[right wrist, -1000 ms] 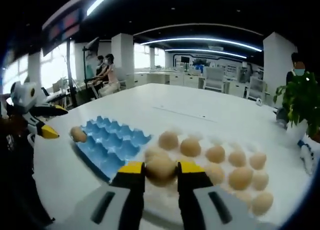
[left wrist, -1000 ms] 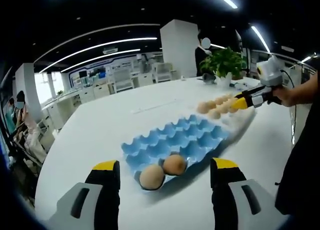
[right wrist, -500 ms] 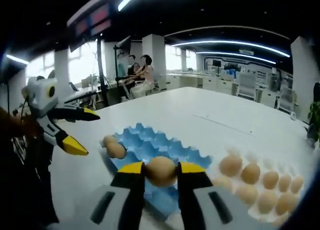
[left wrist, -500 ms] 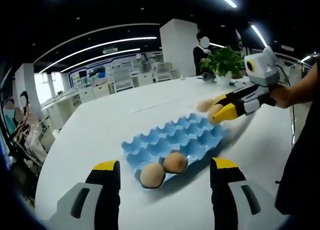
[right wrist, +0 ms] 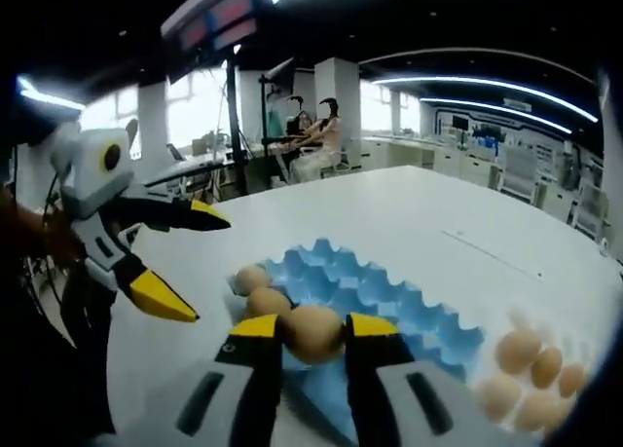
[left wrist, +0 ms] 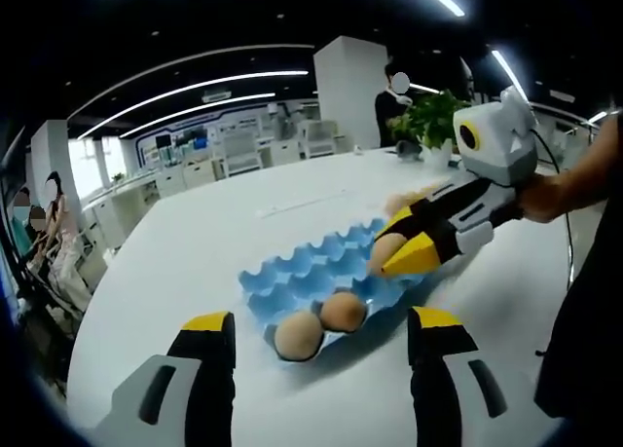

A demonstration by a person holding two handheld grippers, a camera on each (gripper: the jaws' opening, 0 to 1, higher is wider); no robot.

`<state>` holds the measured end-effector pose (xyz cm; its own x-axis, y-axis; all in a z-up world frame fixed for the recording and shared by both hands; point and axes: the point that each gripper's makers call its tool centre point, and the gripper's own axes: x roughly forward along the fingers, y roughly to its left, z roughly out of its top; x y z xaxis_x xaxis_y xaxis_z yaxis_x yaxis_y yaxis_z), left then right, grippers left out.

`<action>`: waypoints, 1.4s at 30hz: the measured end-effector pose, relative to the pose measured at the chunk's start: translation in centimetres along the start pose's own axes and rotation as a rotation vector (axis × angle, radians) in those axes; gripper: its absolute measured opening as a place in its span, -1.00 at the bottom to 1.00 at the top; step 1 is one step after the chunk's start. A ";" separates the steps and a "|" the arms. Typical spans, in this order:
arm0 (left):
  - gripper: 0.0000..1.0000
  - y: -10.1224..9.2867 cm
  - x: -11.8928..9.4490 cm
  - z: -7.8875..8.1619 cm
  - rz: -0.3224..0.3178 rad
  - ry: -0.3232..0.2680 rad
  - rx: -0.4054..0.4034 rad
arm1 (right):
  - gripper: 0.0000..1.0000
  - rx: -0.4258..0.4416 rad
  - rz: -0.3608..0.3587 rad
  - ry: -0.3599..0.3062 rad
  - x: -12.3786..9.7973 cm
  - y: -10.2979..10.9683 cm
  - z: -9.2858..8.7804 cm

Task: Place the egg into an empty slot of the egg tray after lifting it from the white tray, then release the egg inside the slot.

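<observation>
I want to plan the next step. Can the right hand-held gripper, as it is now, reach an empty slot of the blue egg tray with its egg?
Probably yes. The right hand-held gripper holds its egg just above the blue egg tray, and the slots beyond the two eggs appear empty, with nothing between.

right claw [right wrist: 312, 332] carried egg [right wrist: 312, 332] over egg tray [right wrist: 409, 306]
</observation>
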<state>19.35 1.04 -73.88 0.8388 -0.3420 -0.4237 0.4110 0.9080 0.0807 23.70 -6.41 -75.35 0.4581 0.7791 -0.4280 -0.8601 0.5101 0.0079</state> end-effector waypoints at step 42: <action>0.46 -0.5 0.0 0.2 -0.004 -0.001 0.024 | -0.45 -0.071 0.084 0.056 0.7 1.5 -2.5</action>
<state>19.22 0.51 -73.74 0.8373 -0.3458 -0.4235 0.4227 0.9007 0.1003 22.14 -6.03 -77.87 0.3724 0.7954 -0.4781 -0.9095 0.4153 -0.0176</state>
